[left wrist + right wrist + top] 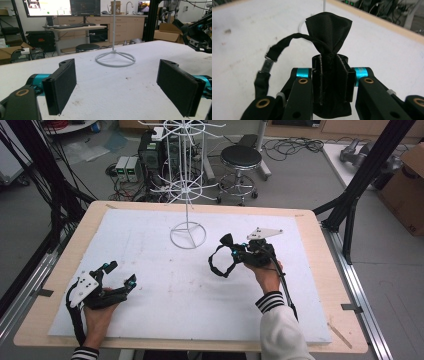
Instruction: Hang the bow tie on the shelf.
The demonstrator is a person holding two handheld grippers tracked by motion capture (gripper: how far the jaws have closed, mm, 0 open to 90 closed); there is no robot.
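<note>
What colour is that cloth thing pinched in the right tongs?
Black cloth, with a black strap; clearest in the right gripper view.

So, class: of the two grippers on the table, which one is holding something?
The right gripper, nearer the white wire stand: its jaws are shut on a black fabric strap. The left gripper stands open, with nothing between its jaws.

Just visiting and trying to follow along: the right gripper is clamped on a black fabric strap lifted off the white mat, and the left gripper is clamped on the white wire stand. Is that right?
Not quite. The left gripper holds nothing: the left gripper view shows its jaws wide apart over the white mat, with the white wire stand farther off. The right gripper is indeed clamped on the black fabric strap.
</note>
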